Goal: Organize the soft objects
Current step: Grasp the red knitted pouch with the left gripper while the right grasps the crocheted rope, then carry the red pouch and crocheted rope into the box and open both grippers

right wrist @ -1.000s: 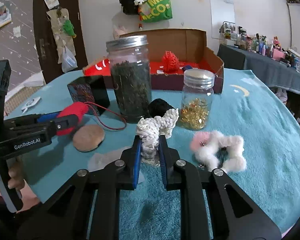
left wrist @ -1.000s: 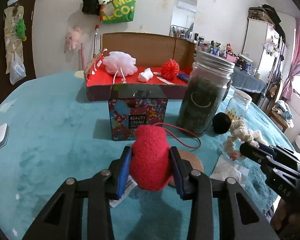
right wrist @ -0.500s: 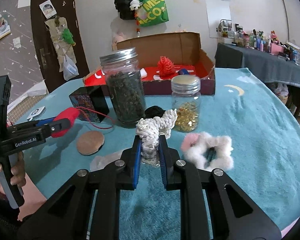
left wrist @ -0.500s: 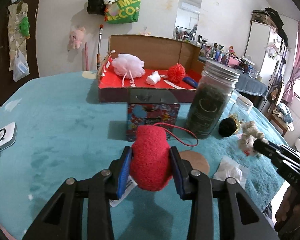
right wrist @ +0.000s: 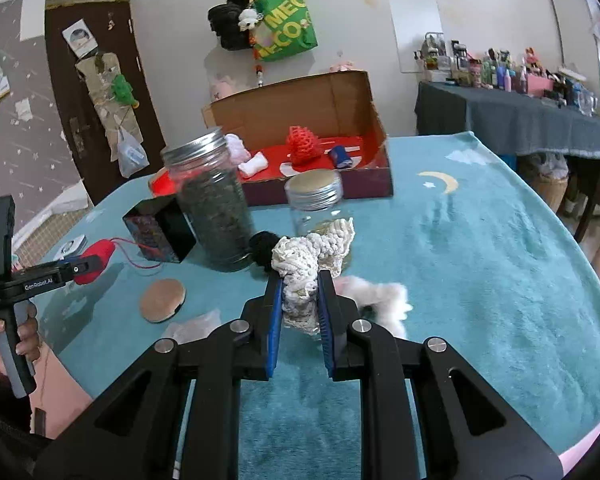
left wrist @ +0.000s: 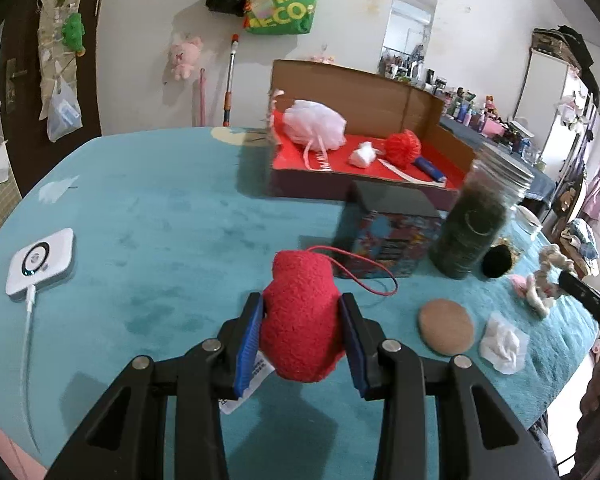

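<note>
Left gripper (left wrist: 302, 330): blue-padded fingers (left wrist: 247, 340) pressed against both flanks of a red fleecy plush pouch (left wrist: 302, 320), held above the teal plush tablecloth (left wrist: 160, 240); its thin red cord (left wrist: 364, 272) loops outward. Right gripper (right wrist: 300, 306): fingers (right wrist: 274, 320) clamped narrow on a cream knitted yarn toy (right wrist: 308, 264), also held above the cloth.

Landmark: tall glass jar of dark dried leaves with a metal screw lid (right wrist: 214, 208). Touching or just beside its base on the right, a black pom-pom (right wrist: 262, 246); further right, a short glass jar with a gold lid (right wrist: 316, 200). Left of it, a dark patterned cube-shaped box (right wrist: 156, 232). In front, nearer the grippers, a round tan pad (right wrist: 162, 300) and crumpled white tissue (left wrist: 502, 344). Behind it, an open cardboard box with red lining (left wrist: 380, 96) contains a pale pink mesh bath puff (left wrist: 314, 124) and a red mesh ball (left wrist: 402, 148). A fluffy pinkish-white scrunchie (right wrist: 380, 296) lies just right of the right gripper.
</note>
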Demonstrator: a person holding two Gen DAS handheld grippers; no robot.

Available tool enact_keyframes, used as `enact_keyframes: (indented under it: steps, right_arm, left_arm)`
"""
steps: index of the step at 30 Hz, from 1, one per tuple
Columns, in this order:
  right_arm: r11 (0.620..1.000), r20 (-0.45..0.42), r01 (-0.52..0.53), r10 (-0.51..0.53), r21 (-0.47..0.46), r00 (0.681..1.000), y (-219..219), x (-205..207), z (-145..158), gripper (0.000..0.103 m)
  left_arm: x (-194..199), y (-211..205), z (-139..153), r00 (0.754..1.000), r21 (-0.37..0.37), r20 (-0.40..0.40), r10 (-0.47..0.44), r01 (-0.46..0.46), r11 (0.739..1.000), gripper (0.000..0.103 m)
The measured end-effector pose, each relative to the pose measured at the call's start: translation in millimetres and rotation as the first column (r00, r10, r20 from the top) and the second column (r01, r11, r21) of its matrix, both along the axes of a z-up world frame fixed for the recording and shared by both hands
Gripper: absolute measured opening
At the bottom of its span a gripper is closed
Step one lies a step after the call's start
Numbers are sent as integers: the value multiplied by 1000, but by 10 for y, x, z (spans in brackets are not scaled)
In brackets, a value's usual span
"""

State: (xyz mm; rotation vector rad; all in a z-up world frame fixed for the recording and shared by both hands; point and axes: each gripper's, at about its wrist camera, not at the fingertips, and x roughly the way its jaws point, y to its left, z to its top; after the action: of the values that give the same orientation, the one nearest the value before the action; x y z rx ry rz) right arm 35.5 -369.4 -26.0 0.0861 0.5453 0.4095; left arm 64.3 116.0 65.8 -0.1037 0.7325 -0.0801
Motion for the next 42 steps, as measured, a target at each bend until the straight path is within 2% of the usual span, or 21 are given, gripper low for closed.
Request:
enact_keyframes:
  steps: [3,9,12,19,23,28,36,42]
  right_arm:
    - [1000,-18,-6,6,10,1000,-96,63,24,16]
    - [996,-86,-78,81,34,993,-296,326,53,16]
    - [991,-125,-119,126,62,984,-419,517,50,16]
    - [985,-209,-149,165,89,964,-627,964,25,16]
    - [978,-203,-185,202,100,958,-675,1141,82,16]
    - [966,-179,-255,259,46,949,-561,1304,162,16]
    - [938,-166,-346,336,-31,927,-316,1512,247,16]
    - [917,-143,-394,383,-65,913,-168,1596,378,16]
  left_arm:
    - [92,95,18,1000,14,-12,-21,21,1000,40]
    - [410,214,30,990,51,-41,-137,139,989,40]
    - [594,281,48,980,28,-52,-193,194,981,40]
    - [963,311,63,958,36,-70,-277,280,959,40]
    - [1116,295,95,941,38,-61,-332,334,942,40]
    - [1264,206,162,910,58,-47,-412,414,908,40]
    - [1475,88,290,873,81,-40,-485,487,870,40]
    - [1578,-44,428,860,82,-13,-511,510,856,40]
